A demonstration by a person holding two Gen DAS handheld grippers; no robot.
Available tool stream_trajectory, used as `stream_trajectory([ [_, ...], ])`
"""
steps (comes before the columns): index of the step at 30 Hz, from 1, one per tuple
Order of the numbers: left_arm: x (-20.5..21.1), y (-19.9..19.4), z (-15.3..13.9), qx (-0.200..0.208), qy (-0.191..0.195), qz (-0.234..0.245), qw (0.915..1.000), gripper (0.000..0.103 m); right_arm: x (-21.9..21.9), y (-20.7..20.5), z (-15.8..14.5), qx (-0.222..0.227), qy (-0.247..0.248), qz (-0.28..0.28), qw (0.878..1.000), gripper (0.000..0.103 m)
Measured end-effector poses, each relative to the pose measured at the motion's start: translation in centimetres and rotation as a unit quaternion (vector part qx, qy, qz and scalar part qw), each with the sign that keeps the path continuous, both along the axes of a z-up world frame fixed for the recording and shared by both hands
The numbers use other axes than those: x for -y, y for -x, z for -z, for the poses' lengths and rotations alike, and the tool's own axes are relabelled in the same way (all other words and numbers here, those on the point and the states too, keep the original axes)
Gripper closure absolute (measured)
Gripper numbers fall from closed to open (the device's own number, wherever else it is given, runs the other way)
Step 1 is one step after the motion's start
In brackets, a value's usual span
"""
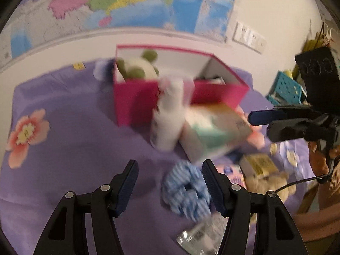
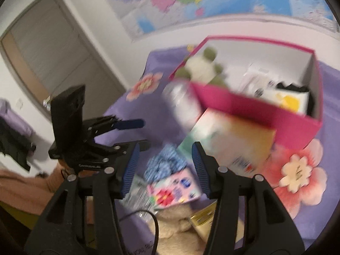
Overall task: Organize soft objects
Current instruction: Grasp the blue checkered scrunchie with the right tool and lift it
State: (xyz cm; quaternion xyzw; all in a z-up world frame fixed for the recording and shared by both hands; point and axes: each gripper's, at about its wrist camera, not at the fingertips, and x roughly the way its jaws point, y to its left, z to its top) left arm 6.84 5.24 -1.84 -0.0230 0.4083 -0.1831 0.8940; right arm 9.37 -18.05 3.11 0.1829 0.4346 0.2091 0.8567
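A blue-and-white striped scrunchie (image 1: 184,191) (image 2: 163,163) lies on the purple flowered cloth (image 1: 63,138). My left gripper (image 1: 170,170) hovers over it, open, with nothing pressed between its pads. My right gripper (image 2: 165,148) is open too, above the scrunchie and a pink printed packet (image 2: 176,189). A beige teddy bear (image 1: 269,182) (image 2: 176,227) lies beside a small yellow box (image 1: 258,163). Behind stands an open pink box (image 1: 180,97) (image 2: 255,110) holding a white-and-green plush (image 1: 138,68) (image 2: 201,65). Each view shows the other gripper (image 1: 260,125) (image 2: 138,133) from the side. Both pictures are blurred.
A white bottle (image 1: 167,123) and a pale carton (image 1: 214,131) stand in front of the pink box. A clear plastic item (image 1: 199,235) lies near the front edge. A blue crate (image 1: 284,89) sits at the right, and a map hangs on the wall (image 1: 127,4).
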Motion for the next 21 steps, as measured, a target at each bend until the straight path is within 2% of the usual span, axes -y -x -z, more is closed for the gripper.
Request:
stream_trajectory([
  [7,0.1,1.5,2.6,-0.041,0.024,0.011,0.9988,0.039,-3.8,-1.3,3.3,-0.052,0.027,-0.045,0.997,0.05],
  [9,0.0,1.7,3.1,-0.049,0.028,0.015,0.9983,0.04,-4.3,-2.1,4.3,-0.067,0.04,-0.043,0.996,0.056],
  [13,-0.3,2.2,3.9,-0.062,0.027,0.015,0.9976,0.047,-5.1,-3.7,6.3,-0.094,0.051,-0.044,0.993,0.06],
  [16,-0.6,2.6,4.2,-0.07,0.042,0.022,0.9964,0.047,-5.8,-4.2,7.0,-0.098,0.077,-0.045,0.991,0.074],
  [17,-0.6,2.8,4.3,-0.07,0.042,0.023,0.9964,0.047,-6.0,-4.5,7.2,-0.098,0.086,-0.046,0.99,0.086],
  [18,-0.6,2.8,4.3,-0.071,0.045,0.025,0.9961,0.047,-6.1,-4.6,7.4,-0.099,0.094,-0.048,0.989,0.093],
  [21,-0.4,2.6,4.4,-0.077,0.064,0.035,0.9943,0.051,-6.3,-4.2,6.9,-0.086,0.099,-0.047,0.99,0.095],
])
